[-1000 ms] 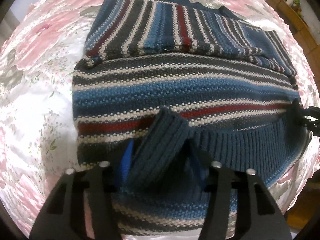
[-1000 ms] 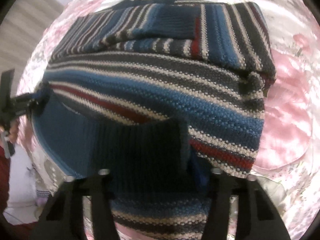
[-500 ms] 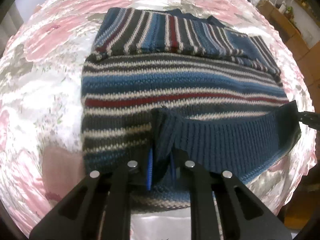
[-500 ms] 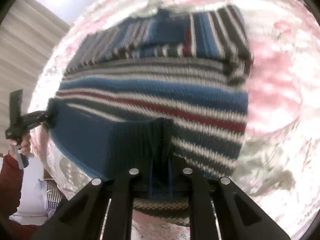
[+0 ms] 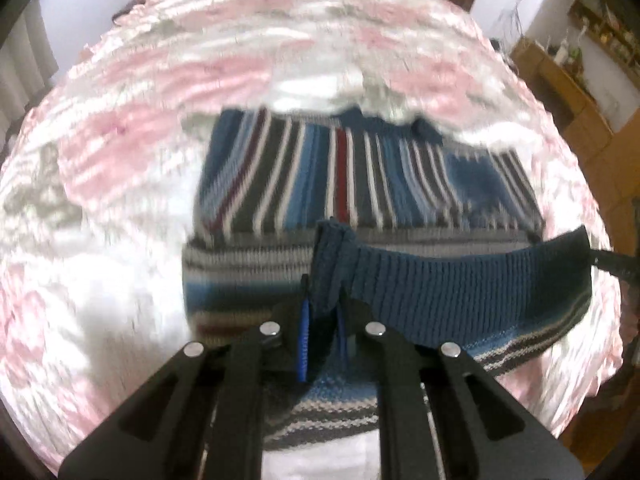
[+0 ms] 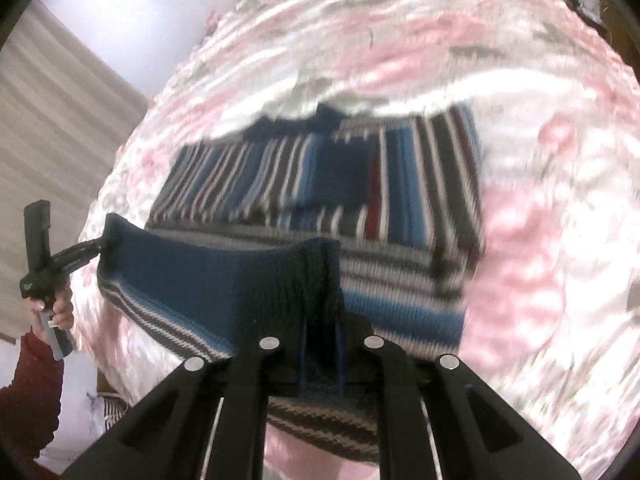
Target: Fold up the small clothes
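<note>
1. Striped knit sweater [image 5: 360,184] lies on the pink floral bedspread [image 5: 132,152], sleeves folded across the far half.
2. Left gripper [image 5: 322,320] is clenched on the sweater's ribbed blue hem [image 5: 460,284], raising it.
3. Right gripper [image 6: 322,344] is clamped on the same hem's right end.

Bare floral bedspread [image 5: 120,280] lies open from 7 through 12 to 3 o'clock around the striped sweater [image 5: 360,184] (no other objects on it). The lifted ribbed hem [image 6: 208,276] bars the near side; wooden shelves [image 5: 560,92] stand at 2.
</note>
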A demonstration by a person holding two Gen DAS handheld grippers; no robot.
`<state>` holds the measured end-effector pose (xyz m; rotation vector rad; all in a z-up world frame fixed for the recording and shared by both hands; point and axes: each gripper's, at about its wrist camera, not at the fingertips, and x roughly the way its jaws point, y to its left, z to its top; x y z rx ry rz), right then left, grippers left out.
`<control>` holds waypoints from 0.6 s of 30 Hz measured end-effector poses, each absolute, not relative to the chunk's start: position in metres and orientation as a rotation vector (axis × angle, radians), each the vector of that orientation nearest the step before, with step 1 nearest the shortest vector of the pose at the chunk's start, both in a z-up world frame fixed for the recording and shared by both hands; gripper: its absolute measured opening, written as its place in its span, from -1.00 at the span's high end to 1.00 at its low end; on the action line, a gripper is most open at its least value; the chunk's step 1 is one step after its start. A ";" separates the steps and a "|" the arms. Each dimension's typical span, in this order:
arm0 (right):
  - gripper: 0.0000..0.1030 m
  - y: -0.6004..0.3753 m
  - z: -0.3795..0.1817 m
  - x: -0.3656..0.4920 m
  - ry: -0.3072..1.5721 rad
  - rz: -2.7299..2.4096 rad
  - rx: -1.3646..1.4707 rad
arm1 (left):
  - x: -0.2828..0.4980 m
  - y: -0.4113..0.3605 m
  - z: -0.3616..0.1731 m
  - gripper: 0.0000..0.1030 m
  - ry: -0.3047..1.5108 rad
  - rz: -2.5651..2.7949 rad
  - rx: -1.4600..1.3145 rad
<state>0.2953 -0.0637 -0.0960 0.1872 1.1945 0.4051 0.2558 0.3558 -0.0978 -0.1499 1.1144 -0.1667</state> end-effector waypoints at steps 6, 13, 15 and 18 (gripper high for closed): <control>0.80 -0.060 -0.086 0.363 1.153 0.346 0.212 | 0.329 0.345 -0.091 0.81 1.062 -0.101 -0.163; 0.80 -0.066 -0.101 0.444 1.147 0.282 0.260 | 0.401 0.340 -0.095 0.81 1.007 -0.033 -0.169; 0.80 -0.068 -0.112 0.464 1.149 0.263 0.265 | 0.414 0.335 -0.102 0.81 0.996 -0.018 -0.143; 0.79 -0.068 -0.125 0.485 1.151 0.244 0.256 | 0.434 0.332 -0.119 0.81 1.008 0.006 -0.125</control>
